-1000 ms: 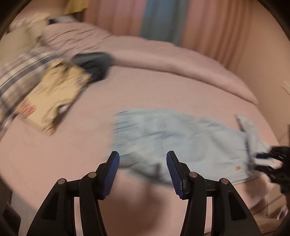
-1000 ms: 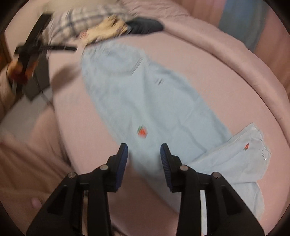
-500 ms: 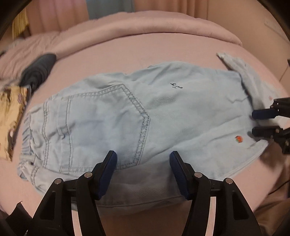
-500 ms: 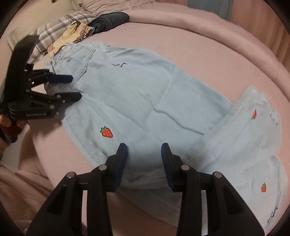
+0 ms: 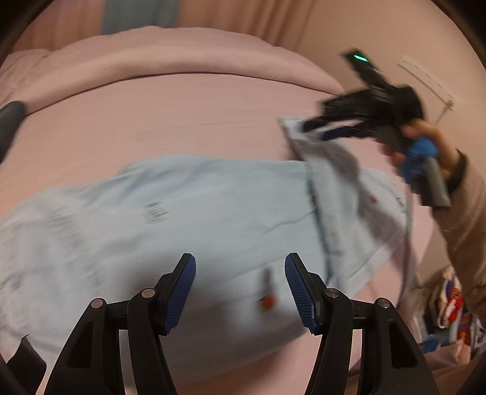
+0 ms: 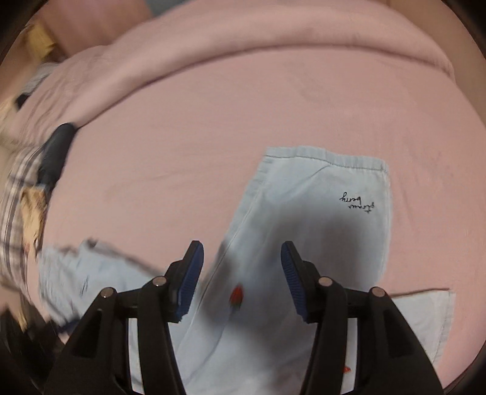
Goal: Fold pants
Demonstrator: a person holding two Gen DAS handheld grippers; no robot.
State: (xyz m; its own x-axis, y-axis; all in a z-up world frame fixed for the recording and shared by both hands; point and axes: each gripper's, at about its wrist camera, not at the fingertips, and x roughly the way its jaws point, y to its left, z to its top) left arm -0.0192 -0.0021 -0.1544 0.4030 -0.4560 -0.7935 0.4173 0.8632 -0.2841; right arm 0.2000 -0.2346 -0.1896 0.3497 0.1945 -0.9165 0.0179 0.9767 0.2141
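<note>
Pale blue pants (image 5: 188, 212) lie spread across the pink bed (image 5: 188, 103) | Left gripper (image 5: 240, 288): jaws wide apart, holding nothing, over the fabric | Right gripper (image 6: 241, 275): jaws wide apart, empty, above a leg with strawberry motif (image 6: 236, 295) | Hem (image 6: 322, 158) lies flat.

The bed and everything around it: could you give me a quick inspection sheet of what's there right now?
Surface: pink bedspread, mostly smooth.
Job's things: light blue pants spread flat, one leg end angled away, strawberry patches.
Clutter: plaid fabric and a dark garment at the bed's far left.
Grippers: left gripper open above the pants; right gripper open over the leg.
Cables: nothing seen.
Surroundings: pink curtains; printed bags beside the bed.
</note>
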